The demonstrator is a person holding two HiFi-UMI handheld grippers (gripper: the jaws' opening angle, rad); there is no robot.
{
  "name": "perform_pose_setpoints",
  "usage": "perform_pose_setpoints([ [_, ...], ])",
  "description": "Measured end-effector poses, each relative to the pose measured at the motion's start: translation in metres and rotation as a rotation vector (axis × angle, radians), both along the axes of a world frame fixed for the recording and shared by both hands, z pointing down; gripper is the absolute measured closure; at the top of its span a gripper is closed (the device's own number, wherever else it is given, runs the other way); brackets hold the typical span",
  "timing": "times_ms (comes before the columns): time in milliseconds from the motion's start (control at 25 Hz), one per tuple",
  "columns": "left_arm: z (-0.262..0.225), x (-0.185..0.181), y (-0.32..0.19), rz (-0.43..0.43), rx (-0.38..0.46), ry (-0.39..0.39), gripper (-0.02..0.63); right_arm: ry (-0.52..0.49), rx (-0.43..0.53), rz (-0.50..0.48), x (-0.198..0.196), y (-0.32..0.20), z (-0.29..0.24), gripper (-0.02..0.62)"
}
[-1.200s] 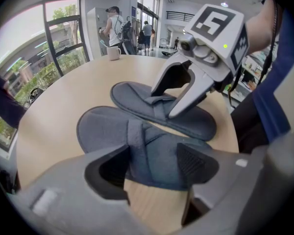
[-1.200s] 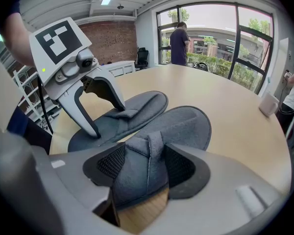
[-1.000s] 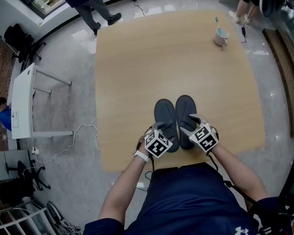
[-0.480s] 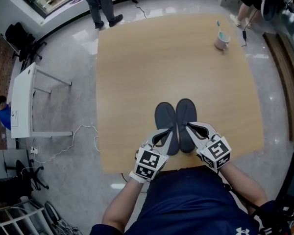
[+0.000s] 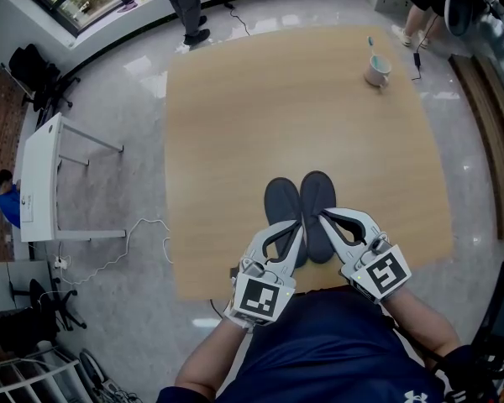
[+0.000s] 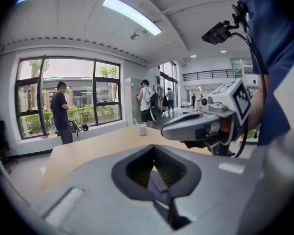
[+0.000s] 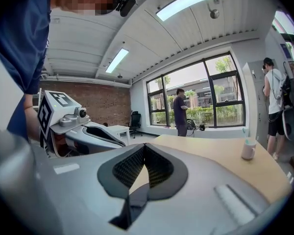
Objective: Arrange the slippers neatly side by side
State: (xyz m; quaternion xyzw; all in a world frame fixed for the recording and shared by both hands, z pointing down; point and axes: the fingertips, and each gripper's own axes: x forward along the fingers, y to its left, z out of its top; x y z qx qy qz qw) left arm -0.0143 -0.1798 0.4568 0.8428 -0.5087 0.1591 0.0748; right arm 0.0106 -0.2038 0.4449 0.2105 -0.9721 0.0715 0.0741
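Note:
Two dark grey slippers lie side by side near the table's front edge, the left slipper and the right slipper, toes pointing away from me. My left gripper is shut and empty, hovering over the left slipper's heel. The right gripper is also shut and empty, over the right slipper's heel. In the left gripper view the left gripper's jaws meet with nothing between them; in the right gripper view the right gripper's jaws do too. Neither gripper view shows the slippers.
A cup holding a toothbrush stands at the wooden table's far right corner, also seen as the cup and cup. A white desk and a cable are on the floor to the left. People stand beyond the table.
Both grippers drew back from the slippers' heels toward me, and their jaws closed with nothing in them. The slippers stayed side by side. A person at the far edge walked on.

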Motion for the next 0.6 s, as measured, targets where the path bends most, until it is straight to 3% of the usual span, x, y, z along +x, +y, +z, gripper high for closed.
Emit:
perform_pose_setpoints([
  [600, 0.003, 0.006, 0.004, -0.003, -0.021, -0.004, 0.601, -0.021, 0.054, 0.015, 0.007, -0.004, -0.02, 0.584],
])
